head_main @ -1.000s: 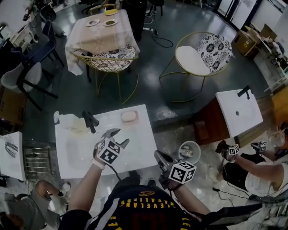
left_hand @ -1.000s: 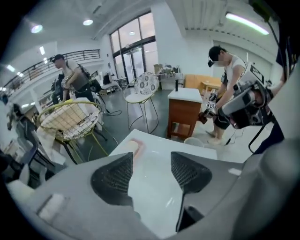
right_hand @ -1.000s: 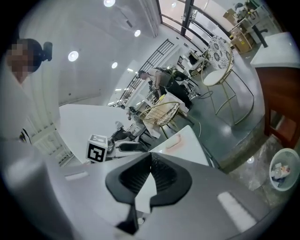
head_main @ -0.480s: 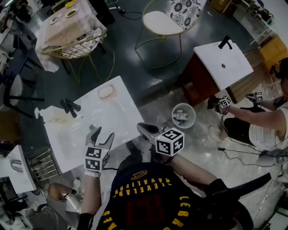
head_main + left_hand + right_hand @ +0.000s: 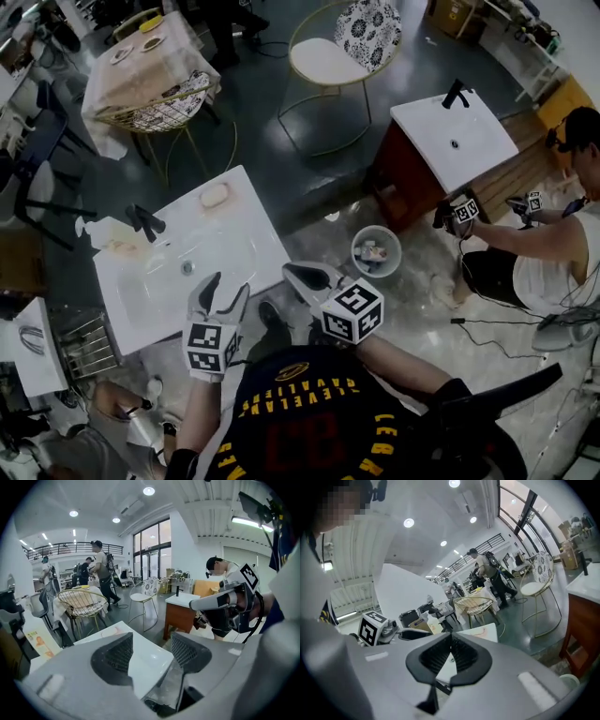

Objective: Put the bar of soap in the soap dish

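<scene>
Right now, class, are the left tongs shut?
No, the left tongs stand clearly apart in their own view, with nothing gripped between them.

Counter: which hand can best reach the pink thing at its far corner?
Left, probably. The left gripper is open at the counter's near edge, facing the pink thing; the right gripper is shut, beside the counter's corner.

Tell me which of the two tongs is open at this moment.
The left tongs: its jaws stand apart with nothing between them. The right tongs has its jaws pressed together, and it is also empty.
</scene>
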Motion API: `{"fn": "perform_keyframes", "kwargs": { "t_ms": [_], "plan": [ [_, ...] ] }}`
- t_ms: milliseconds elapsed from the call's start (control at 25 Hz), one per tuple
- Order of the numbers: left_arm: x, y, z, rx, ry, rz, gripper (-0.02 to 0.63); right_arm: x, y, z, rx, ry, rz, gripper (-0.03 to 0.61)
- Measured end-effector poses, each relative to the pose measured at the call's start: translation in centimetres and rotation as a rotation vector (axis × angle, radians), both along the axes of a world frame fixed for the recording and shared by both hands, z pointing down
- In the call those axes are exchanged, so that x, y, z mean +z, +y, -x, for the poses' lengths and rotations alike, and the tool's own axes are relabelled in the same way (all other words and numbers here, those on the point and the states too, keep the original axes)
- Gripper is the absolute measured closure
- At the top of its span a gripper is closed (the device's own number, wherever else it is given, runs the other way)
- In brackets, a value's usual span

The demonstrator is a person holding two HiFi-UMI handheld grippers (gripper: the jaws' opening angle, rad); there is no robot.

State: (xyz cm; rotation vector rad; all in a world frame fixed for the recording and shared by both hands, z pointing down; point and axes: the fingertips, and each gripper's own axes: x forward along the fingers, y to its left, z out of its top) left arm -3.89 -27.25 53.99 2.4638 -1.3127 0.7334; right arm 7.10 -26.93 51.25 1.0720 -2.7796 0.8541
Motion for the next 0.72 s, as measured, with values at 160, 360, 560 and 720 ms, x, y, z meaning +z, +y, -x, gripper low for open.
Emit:
{"fn": "perform_keyframes", "kwargs": {
  "t_ms": [160,360,560,720],
  "plan": [
    [-1.4,2.2,-1.4,0.001,0.025,-0.033,0.365,-0.9,2.6,-0.8,-0.012,0.015,-0.053,0.577],
    [-4.3,3.7,-3.4,0.009,0.056,-0.11,0.365,-2.8,4.7,-2.1,-0.009,-0.007,-0.136,0.578],
    [-6.0,4.4,-5.3,0.028,0.084,-0.173,0.365,-4.1,5.2,-2.9,-0.028,-0.012,-0.195,0.577],
    [-6.2,5.6,-5.1,0.028,0.09,-0.175,0.365,-4.5,6.4,-3.0,-0.013,-0.01,-0.198,0.578]
  ]
}}
